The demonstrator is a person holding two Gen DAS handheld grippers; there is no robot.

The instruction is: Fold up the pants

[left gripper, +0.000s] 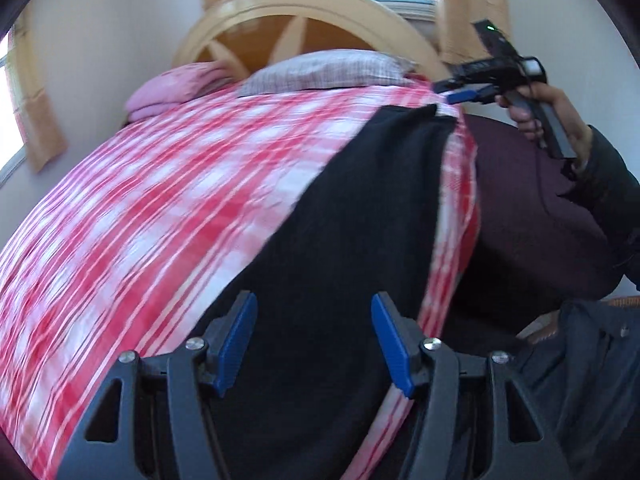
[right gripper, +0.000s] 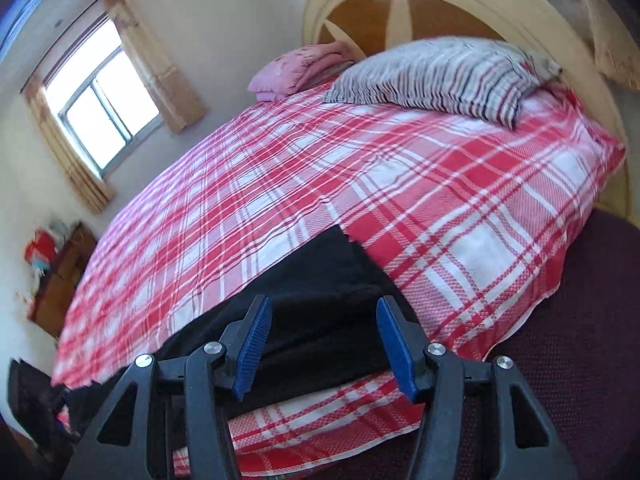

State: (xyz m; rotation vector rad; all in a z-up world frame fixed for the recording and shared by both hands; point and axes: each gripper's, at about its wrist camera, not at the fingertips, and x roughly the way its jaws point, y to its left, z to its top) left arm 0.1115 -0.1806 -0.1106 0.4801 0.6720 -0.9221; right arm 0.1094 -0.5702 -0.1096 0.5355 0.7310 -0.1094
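Black pants [left gripper: 360, 220] lie stretched along the near side edge of a bed with a red and white plaid cover [left gripper: 168, 184]. My left gripper [left gripper: 314, 340] is open, its blue pads above one end of the pants, holding nothing. In the right wrist view the pants [right gripper: 320, 280] lie under my right gripper [right gripper: 324, 340], which is open and empty above their other end. The right gripper also shows in the left wrist view [left gripper: 460, 94], held in a hand above the far end of the pants.
A striped pillow [right gripper: 440, 76] and a folded pink blanket [right gripper: 296, 72] lie at the wooden headboard [right gripper: 400, 4]. Dark maroon carpet [right gripper: 580, 340] runs beside the bed. A window [right gripper: 100, 108] with curtains is on the left wall. Dark clothing [left gripper: 592, 360] lies at lower right.
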